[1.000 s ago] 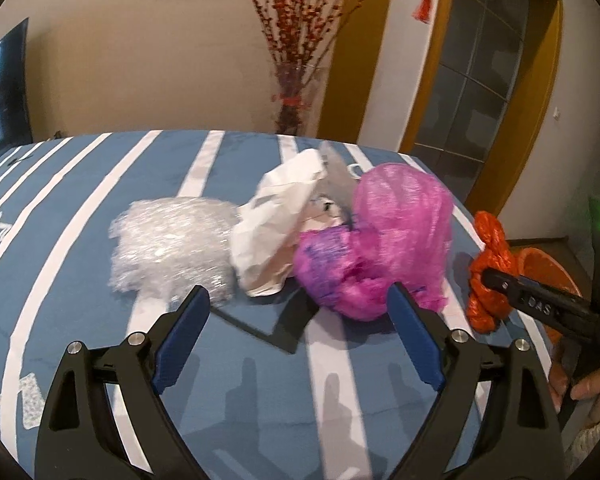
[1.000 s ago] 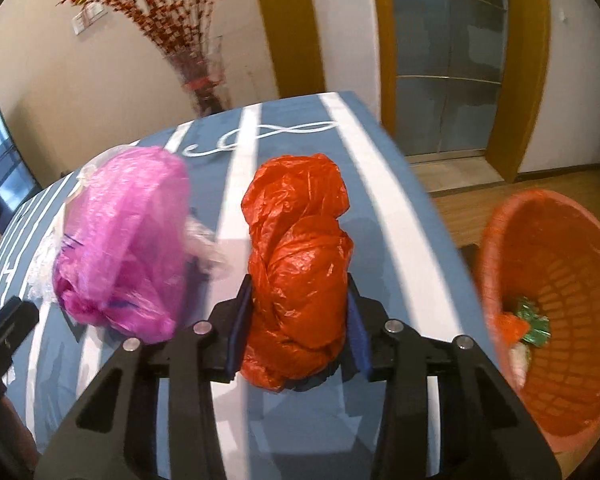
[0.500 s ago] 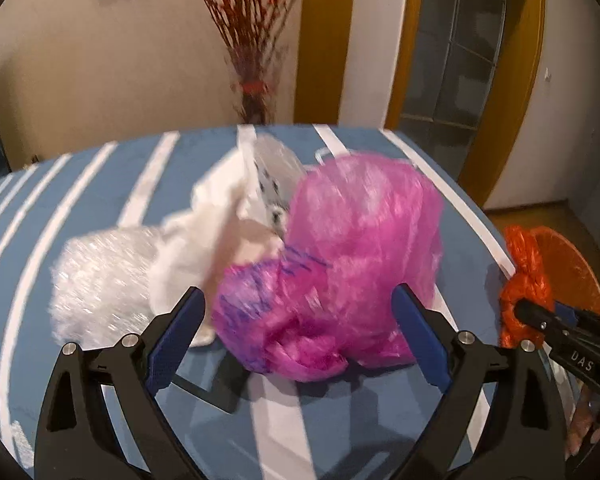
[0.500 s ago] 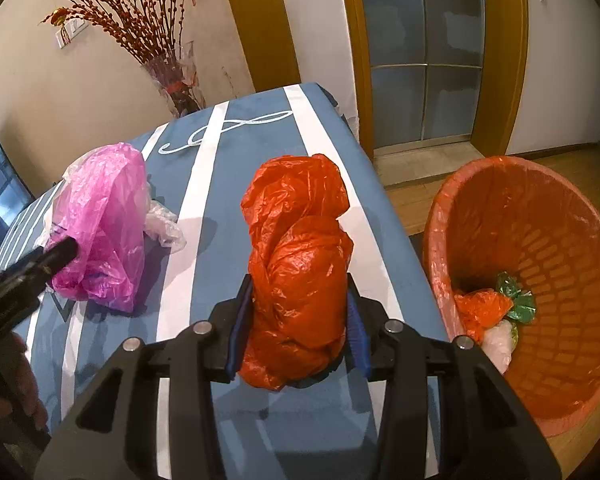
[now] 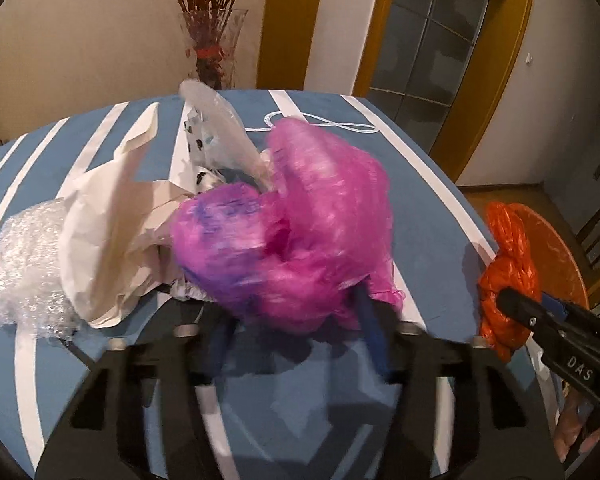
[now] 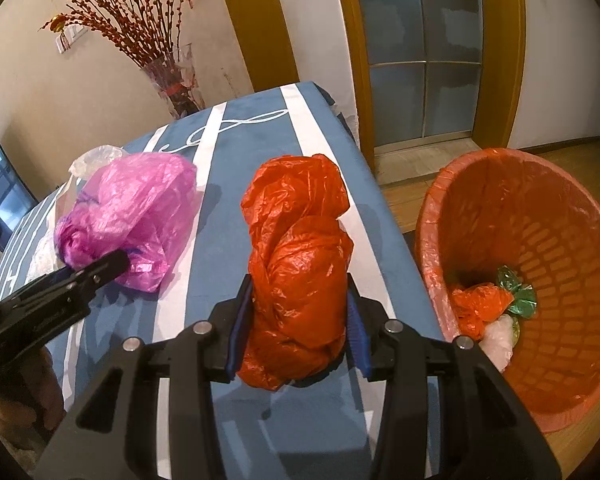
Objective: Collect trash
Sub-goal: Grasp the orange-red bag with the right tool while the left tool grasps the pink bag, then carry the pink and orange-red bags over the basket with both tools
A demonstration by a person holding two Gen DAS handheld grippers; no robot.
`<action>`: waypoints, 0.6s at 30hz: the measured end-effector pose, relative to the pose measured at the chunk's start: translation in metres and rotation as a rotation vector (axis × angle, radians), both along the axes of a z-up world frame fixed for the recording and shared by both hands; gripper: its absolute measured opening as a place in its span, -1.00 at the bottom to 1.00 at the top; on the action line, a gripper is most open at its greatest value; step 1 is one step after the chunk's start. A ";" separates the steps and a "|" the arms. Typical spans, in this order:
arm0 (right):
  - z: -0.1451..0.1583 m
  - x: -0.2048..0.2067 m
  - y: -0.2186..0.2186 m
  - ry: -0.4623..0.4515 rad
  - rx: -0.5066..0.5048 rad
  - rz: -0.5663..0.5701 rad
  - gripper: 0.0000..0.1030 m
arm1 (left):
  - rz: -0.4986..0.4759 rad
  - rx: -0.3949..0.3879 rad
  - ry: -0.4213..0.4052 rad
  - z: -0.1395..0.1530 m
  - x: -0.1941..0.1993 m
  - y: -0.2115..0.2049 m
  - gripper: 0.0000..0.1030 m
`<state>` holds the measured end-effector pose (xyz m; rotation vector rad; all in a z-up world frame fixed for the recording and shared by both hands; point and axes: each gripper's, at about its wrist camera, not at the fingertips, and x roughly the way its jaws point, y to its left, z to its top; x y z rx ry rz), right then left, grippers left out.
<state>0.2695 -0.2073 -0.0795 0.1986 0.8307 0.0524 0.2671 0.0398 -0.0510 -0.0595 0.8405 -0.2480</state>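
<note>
My right gripper (image 6: 296,324) is shut on a crumpled orange plastic bag (image 6: 300,264), held above the blue striped table near its right edge; the bag also shows in the left wrist view (image 5: 508,272). My left gripper (image 5: 296,328) has its jaws closing around the near side of a pink plastic bag (image 5: 300,224), blurred by motion; the pink bag also shows in the right wrist view (image 6: 132,216). An orange trash basket (image 6: 432,240) stands on the floor right of the table, with several bits of trash inside.
White crumpled paper (image 5: 108,216), bubble wrap (image 5: 28,264) and a clear printed bag (image 5: 216,132) lie left of the pink bag. A glass vase of red twigs (image 5: 212,48) stands at the table's far edge. A door is behind.
My left gripper has moved forward to the pink bag and its jaws have narrowed around it. My right gripper has carried the orange bag rightward toward the basket.
</note>
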 end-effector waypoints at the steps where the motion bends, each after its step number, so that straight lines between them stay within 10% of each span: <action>1: 0.000 0.000 0.000 0.000 0.000 -0.001 -0.19 | -0.001 -0.006 -0.001 0.000 0.000 0.000 -0.23; 18: 0.020 -0.037 -0.025 -0.053 0.031 -0.047 -0.19 | -0.062 -0.042 -0.114 0.034 -0.048 -0.017 -0.33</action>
